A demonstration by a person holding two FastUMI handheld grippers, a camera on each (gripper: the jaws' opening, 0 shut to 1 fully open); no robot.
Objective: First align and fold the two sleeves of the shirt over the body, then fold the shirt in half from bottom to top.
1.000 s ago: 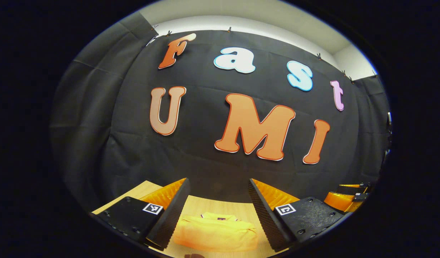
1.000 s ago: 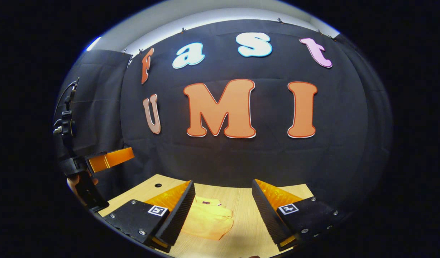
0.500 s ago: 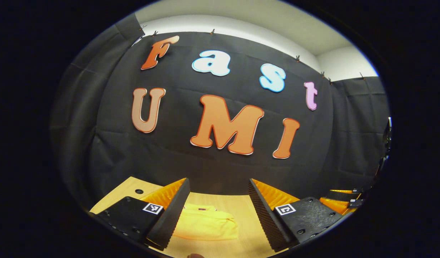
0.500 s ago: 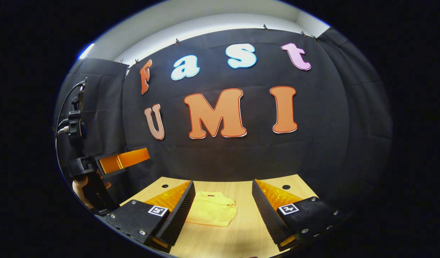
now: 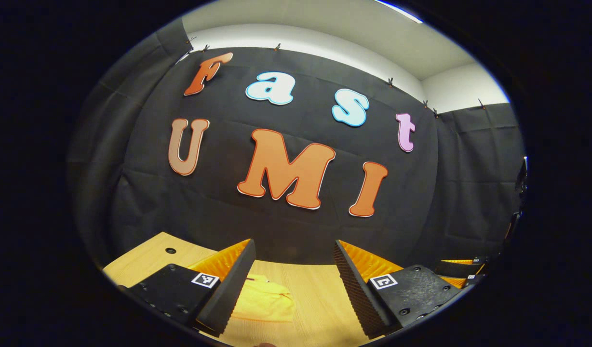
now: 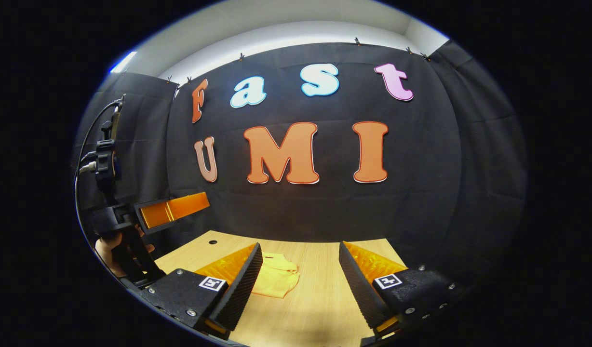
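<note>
**A:** Where is the shirt lying at the moment?

**B:** The yellow shirt [image 5: 264,303] is lying on the wooden counter [image 5: 146,258] as a small, compact bundle. In the left gripper view it is sitting just behind the inner edge of one finger of the left tongs [image 5: 293,289]. In the right gripper view the shirt [image 6: 276,279] is lying nearer one finger of the right tongs [image 6: 301,284] than the other.

**A:** What are the tongs doing?

**B:** Both pairs are standing wide open, gripping nothing and touching nothing. Each is hovering above the counter, well apart from the shirt and pointing mostly at the booth's wall. Off to one side of the shirt in the right gripper view, a hand [image 6: 110,250] is holding the left tongs up in the air.

**A:** How far along is the folding?

**B:** The shirt looks folded already, sleeves in and halved, though it is small and partly hidden, so I am hedging.

**A:** How would this step be done well?

**B:** By keeping both tongs open and clear of the shirt, so nothing is snagging the cloth and disturbing the folds.
</note>
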